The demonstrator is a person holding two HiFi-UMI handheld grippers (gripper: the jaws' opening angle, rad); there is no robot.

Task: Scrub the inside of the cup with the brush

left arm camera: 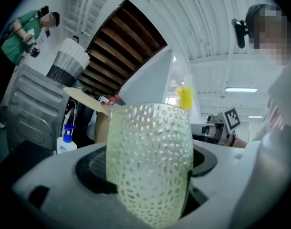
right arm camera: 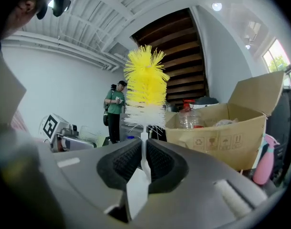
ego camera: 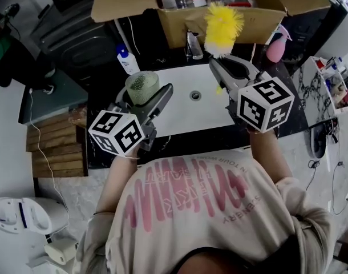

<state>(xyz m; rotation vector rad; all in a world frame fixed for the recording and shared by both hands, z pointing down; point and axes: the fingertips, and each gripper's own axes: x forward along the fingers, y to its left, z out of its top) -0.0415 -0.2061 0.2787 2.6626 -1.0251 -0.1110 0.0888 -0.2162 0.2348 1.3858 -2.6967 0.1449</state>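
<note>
Yellow-bristled brush [ego camera: 223,26] stands at the top centre of the head view, its thin white handle pinched in my right gripper [ego camera: 222,65], while at centre left my left gripper [ego camera: 144,97] clamps the dimpled green cup [ego camera: 141,85].

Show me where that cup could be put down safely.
The white sink basin around the drain looks bare. Behind it the dark counter is crowded: faucet, cardboard box, blue-capped bottle, pink spray bottle.
</note>
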